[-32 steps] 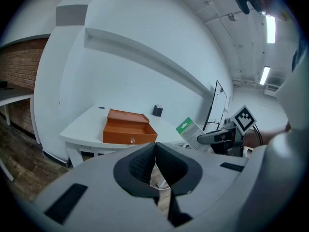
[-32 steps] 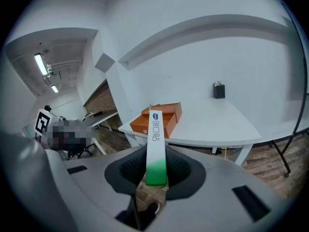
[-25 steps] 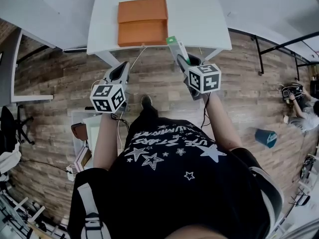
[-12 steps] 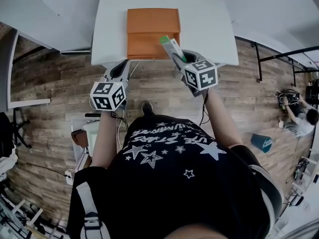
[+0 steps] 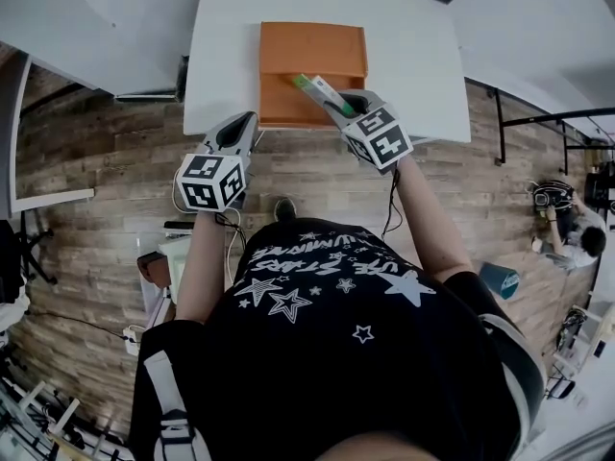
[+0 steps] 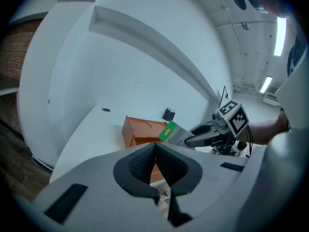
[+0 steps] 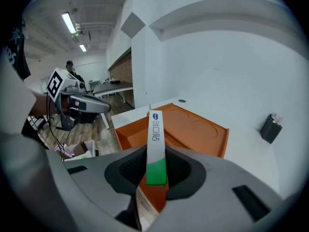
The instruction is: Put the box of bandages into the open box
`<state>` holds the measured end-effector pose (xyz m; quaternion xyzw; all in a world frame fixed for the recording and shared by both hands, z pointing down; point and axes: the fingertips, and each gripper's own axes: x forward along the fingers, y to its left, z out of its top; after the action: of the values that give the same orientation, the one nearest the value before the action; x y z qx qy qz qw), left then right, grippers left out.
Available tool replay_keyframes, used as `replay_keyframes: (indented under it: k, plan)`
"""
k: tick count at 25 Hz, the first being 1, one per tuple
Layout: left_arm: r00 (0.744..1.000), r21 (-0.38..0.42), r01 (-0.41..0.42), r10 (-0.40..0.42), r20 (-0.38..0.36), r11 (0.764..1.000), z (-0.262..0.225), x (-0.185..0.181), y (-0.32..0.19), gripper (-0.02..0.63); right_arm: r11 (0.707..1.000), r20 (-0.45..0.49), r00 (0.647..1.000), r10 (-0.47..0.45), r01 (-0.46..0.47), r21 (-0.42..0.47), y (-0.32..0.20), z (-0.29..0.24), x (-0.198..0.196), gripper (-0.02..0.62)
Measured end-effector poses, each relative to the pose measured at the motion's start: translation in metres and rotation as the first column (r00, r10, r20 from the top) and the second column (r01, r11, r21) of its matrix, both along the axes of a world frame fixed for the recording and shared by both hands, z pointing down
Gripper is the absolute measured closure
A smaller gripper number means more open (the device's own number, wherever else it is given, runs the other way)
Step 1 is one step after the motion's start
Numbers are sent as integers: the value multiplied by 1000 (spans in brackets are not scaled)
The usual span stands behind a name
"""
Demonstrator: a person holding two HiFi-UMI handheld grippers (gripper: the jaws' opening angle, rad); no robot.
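The bandage box is clamped in my right gripper. The jaws are closed on its near end and the rest sticks out ahead of them. In the head view it hangs over the near part of the orange box, apparently clear of it and not yet inside.

To finish well, I'd lower the wrist until the bandage box is below the orange walls. I'd flatten it toward the floor of that near tray and only then part the jaws. Letting go from up here would risk it tipping over the front wall.

Its long axis runs along the jaws, away from me and slanting to my left. The right gripper view shows a narrow edge turned up toward the camera. I'd keep that line inside the tray, not across a wall.

The orange box sits on the white table, near its front edge. My left gripper is empty with its jaws together, held off that edge to the left.
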<state>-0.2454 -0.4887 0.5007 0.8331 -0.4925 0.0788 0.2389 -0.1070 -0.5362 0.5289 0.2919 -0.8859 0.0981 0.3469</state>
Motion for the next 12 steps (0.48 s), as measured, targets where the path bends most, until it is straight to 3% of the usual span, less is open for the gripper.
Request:
replay_keyframes:
  k: [12]
  plan:
    - [1000, -46, -21, 21, -7, 999, 23, -19, -20, 586, 994, -136, 985, -104, 97, -53, -20, 48, -33, 485]
